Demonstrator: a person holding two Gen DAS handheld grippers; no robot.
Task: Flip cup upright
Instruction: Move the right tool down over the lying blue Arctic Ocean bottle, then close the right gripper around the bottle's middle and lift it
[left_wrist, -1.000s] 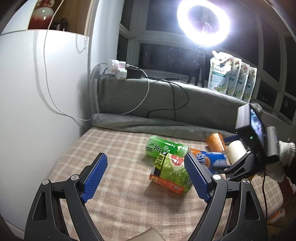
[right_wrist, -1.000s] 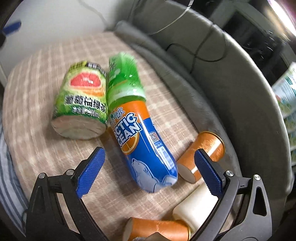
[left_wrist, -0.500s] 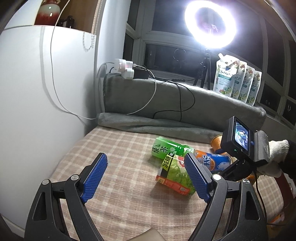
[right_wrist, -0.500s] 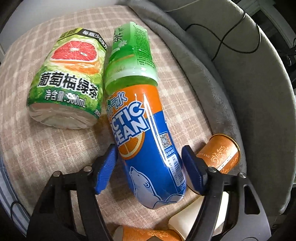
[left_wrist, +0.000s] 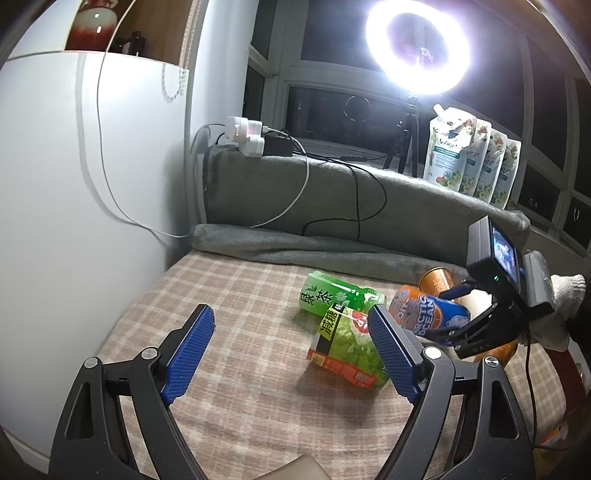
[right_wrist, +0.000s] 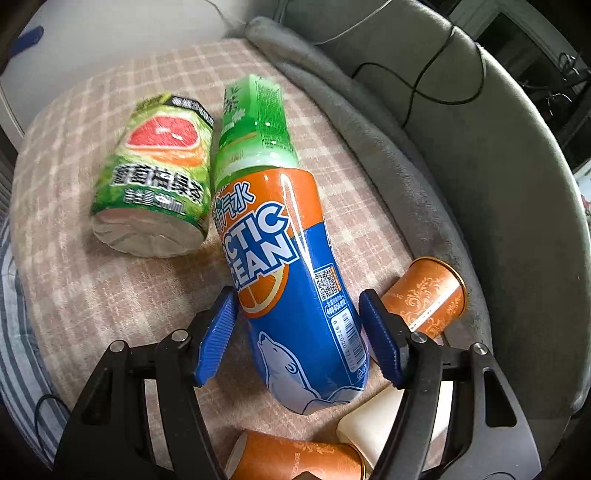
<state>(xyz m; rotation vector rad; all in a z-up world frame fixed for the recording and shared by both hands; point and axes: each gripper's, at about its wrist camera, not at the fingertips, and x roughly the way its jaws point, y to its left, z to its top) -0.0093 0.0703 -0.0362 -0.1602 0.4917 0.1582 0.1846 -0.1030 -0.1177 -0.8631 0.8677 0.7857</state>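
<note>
An orange paper cup (right_wrist: 424, 295) lies on its side by the grey blanket, mouth facing away; it also shows in the left wrist view as the orange cup (left_wrist: 437, 280). A second orange cup (right_wrist: 295, 461) and a white cup (right_wrist: 373, 424) lie at the bottom edge. My right gripper (right_wrist: 295, 299) is shut on a blue and orange soda bottle (right_wrist: 291, 258), its pads pressing the bottle's lower body; the bottle is sharp while the background blurs. The left wrist view shows this right gripper (left_wrist: 452, 314), held by a gloved hand. My left gripper (left_wrist: 290, 314) hangs open and empty above the checked cloth.
A grapefruit tea bottle (right_wrist: 155, 192) and a green tea bottle (right_wrist: 255, 125) lie beside the soda bottle on the checked cloth (left_wrist: 221, 295). A grey blanket ridge (left_wrist: 332, 251) with cables runs behind. A white cabinet (left_wrist: 74, 184) stands at left, a ring light (left_wrist: 417, 48) behind.
My right gripper came down over the soda bottle and narrowed its jaws from wide open to pressing its sides. The left gripper stayed open and shifted slightly.
</note>
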